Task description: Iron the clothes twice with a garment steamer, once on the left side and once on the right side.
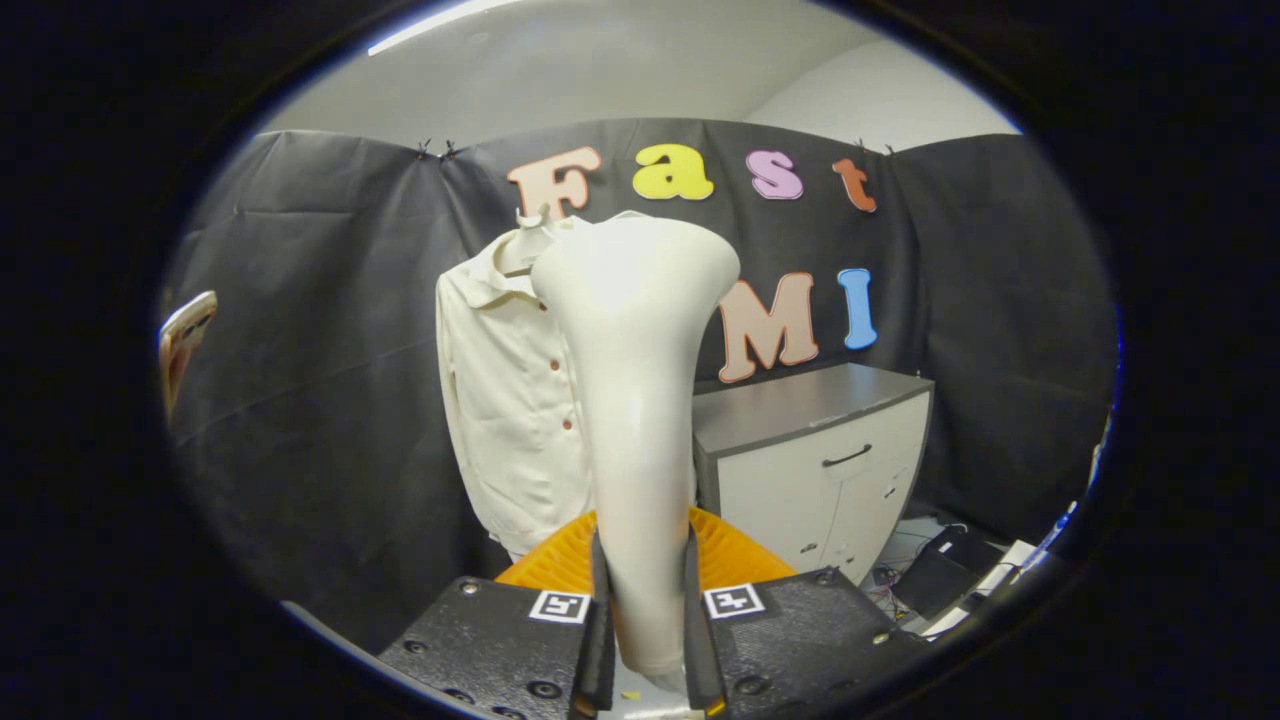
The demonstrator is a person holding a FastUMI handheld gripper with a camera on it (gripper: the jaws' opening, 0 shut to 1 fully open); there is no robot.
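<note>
My gripper [647,620] is shut on the handle of a cream garment steamer [635,380], both fingers pressing its lower shaft. The steamer stands upright between the fingers, its wide head flaring near the shirt's collar. Beyond it hangs a cream button-up shirt [505,400] on a hanger against the black wall; the steamer hides the shirt's right half. An orange ribbed thing [560,560] sits just ahead of the fingers, below the steamer.
A grey-topped white cabinet [820,450] with a black handle stands beyond the fingers to the right of the shirt. Cables and dark items [950,580] lie on the floor beside it. A tan-edged object [185,335] juts in at far left.
</note>
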